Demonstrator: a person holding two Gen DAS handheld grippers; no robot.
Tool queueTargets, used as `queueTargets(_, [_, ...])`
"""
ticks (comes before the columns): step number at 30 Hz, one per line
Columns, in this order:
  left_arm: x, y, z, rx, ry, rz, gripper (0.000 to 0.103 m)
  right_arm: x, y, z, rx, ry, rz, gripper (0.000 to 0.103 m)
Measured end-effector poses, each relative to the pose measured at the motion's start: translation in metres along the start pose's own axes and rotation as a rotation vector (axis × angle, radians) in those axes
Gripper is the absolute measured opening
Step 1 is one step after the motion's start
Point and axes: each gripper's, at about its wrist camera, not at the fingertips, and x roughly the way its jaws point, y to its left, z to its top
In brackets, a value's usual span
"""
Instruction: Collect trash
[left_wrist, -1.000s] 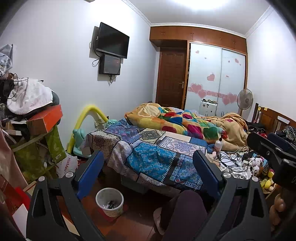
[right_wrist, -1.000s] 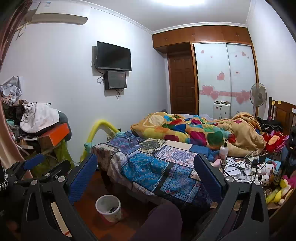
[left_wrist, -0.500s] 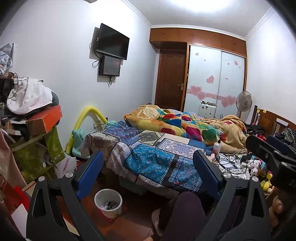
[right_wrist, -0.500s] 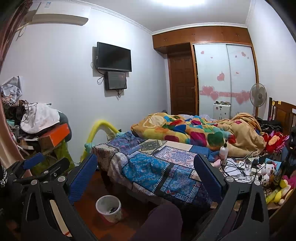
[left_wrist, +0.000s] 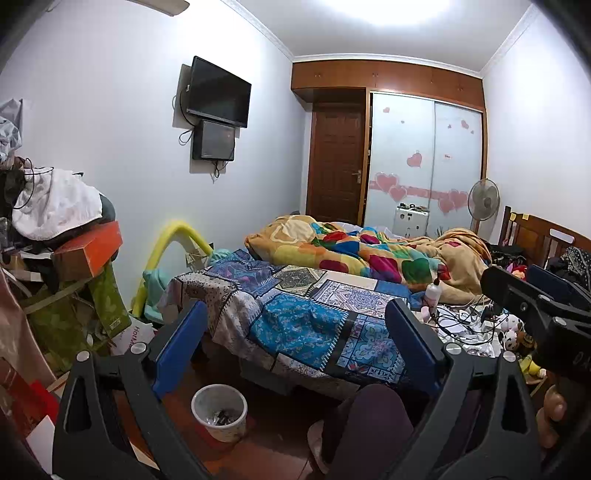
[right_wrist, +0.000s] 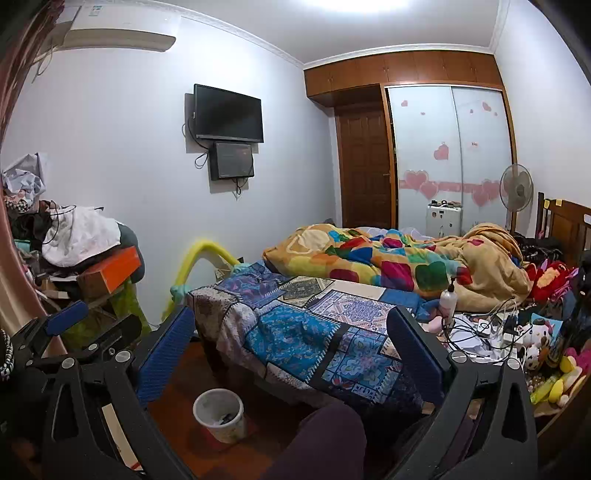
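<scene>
Both grippers, left gripper (left_wrist: 295, 347) and right gripper (right_wrist: 291, 350), hold their blue fingers wide apart, gripping nothing. A white trash bin (left_wrist: 219, 411) stands on the red-brown floor (left_wrist: 273, 432) at 6 o'clock. The bed (left_wrist: 306, 317) lies beyond, wardrobe (left_wrist: 424, 158) at 1 o'clock.

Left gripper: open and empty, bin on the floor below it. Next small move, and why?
Probably lower the left gripper toward the bin by the bed. Both grippers are open and hold nothing, the bin already has scraps inside, and no loose trash shows within the fingers' reach; a closer floor view should help.
</scene>
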Motion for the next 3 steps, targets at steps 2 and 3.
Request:
queueTargets(2, [0.0, -0.0006, -0.0001, -0.004, 0.0, -0.001, 0.098, 0.0001, 0.0007, 0.0013, 0.002, 0.002, 0.002, 0.103])
queueTargets(3, [0.0012, -0.0009, 0.0004, -0.006, 0.003, -0.004, 0.098, 0.0001, 0.0003, 0.0015, 0.002, 0.002, 0.003, 0.103])
